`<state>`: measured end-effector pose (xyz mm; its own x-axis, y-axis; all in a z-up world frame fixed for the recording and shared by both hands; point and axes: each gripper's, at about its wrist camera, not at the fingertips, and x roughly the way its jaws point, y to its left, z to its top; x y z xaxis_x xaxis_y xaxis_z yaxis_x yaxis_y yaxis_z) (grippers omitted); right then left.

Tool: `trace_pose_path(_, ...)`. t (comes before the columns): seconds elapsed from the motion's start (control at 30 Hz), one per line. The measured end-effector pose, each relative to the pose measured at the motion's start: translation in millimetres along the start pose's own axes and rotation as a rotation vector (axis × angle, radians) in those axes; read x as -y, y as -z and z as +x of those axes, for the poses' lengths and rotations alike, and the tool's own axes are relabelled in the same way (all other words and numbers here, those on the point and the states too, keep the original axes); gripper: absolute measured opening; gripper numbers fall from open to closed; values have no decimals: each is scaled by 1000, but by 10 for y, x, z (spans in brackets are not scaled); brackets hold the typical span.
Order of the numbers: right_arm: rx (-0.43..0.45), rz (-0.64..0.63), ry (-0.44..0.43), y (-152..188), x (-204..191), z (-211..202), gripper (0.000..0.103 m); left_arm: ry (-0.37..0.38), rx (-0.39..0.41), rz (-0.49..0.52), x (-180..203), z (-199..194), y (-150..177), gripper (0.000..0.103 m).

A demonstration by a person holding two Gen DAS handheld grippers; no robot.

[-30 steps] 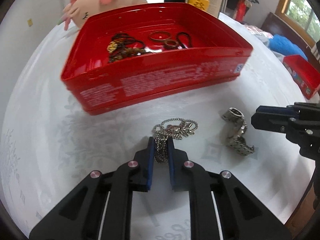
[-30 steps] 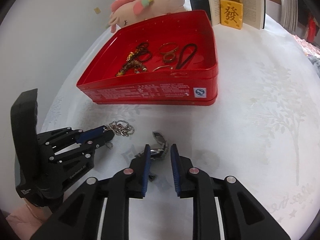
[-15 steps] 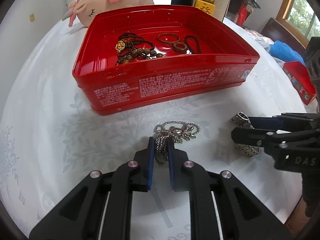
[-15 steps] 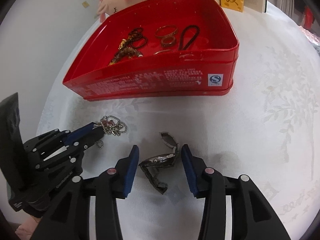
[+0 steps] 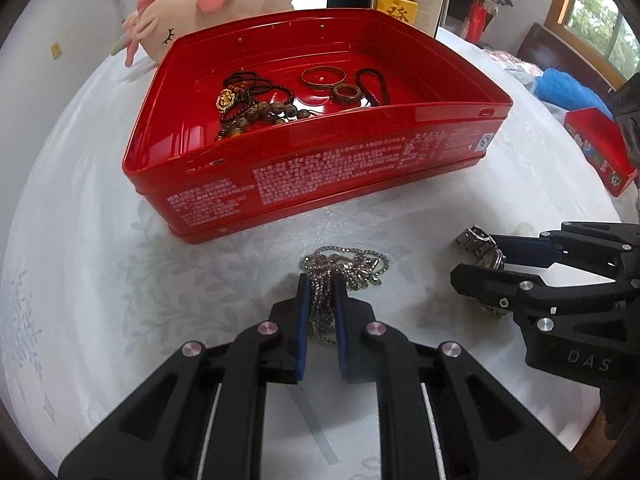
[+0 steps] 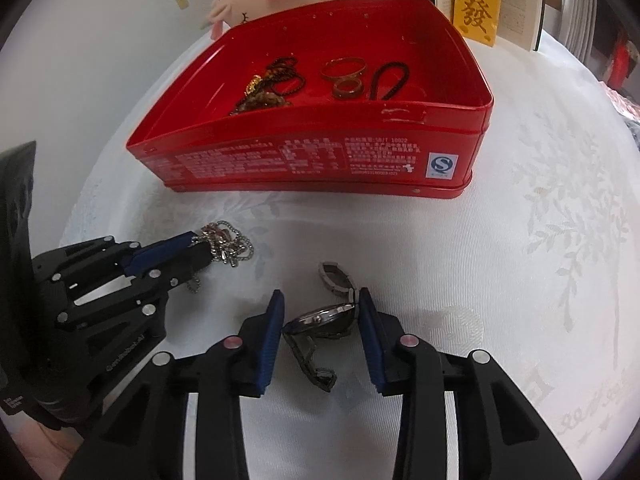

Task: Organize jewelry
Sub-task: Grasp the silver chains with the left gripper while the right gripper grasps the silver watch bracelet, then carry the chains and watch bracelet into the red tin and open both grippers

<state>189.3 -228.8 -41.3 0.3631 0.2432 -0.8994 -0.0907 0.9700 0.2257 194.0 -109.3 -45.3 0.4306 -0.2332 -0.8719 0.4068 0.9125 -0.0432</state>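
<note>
My left gripper [image 5: 321,286] is shut on a silver chain necklace [image 5: 344,266], which bunches between the blue pads in front of the red tin [image 5: 320,184]. It also shows in the right wrist view [image 6: 224,242]. My right gripper [image 6: 320,304] is open with a silver wristwatch [image 6: 324,318] between its fingers on the cloth; the watch [image 5: 480,246] shows in the left wrist view too. The red tin [image 6: 312,160] holds bead bracelets [image 5: 256,106], a gold bangle [image 5: 322,77], a brown ring [image 5: 347,93] and a dark cord loop [image 5: 372,84].
A white patterned tablecloth [image 6: 540,220] covers the round table. A pink plush toy [image 5: 208,4] lies behind the tin. A calendar card with a gold tag [image 6: 480,12] stands at the back right. A small red box [image 5: 600,148] sits at the right edge.
My right gripper has opened wide around the wristwatch. My left gripper stays shut on the necklace, and both views have drawn closer to the tin.
</note>
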Motion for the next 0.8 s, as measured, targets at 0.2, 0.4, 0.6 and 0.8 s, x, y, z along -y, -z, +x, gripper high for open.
trace_pose_path(0.2, -21, 32, -109, 12, 104, -31, 37, 47, 25, -25, -49, -65, -1, 9)
trace_pose_path(0.4, -25, 75, -211, 15, 261, -119, 37, 92, 91, -71, -198, -342, -51, 9)
trace_pose_path(0.6, 6, 85, -282, -30, 315, -335, 37, 111, 151, -84, -240, -665, -118, 9)
trace_pose_path(0.8, 56, 73, -298, -153, 286, -586, 37, 132, 192, -73, -222, -890, -238, 9)
